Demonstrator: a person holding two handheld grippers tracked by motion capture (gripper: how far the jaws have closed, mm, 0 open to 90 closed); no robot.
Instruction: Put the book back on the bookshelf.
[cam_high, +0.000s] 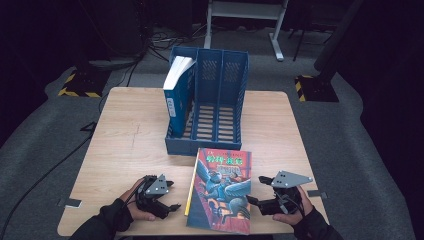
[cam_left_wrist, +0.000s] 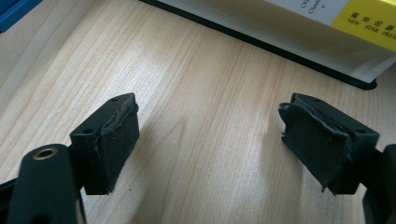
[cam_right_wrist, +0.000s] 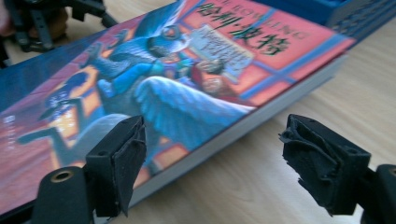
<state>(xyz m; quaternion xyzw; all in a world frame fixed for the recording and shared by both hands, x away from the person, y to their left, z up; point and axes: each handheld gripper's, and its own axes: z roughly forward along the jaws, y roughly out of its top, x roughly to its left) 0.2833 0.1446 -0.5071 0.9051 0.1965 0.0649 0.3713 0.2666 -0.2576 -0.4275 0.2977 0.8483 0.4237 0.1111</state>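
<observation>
With both the left gripper (cam_high: 172, 206) and right gripper (cam_high: 253, 200) wide apart and holding nothing, slide in from nine and three o'clock to pinch the flat, colourful paperback book (cam_high: 221, 189) lying at six o'clock from the blue plastic file rack (cam_high: 206, 143).

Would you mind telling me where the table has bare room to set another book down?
Bare wood lies left of the rack, from the table edge down to the left hand-held gripper, and right of the rack. The front is crowded: the flat book lies between both hand-held grippers.
</observation>
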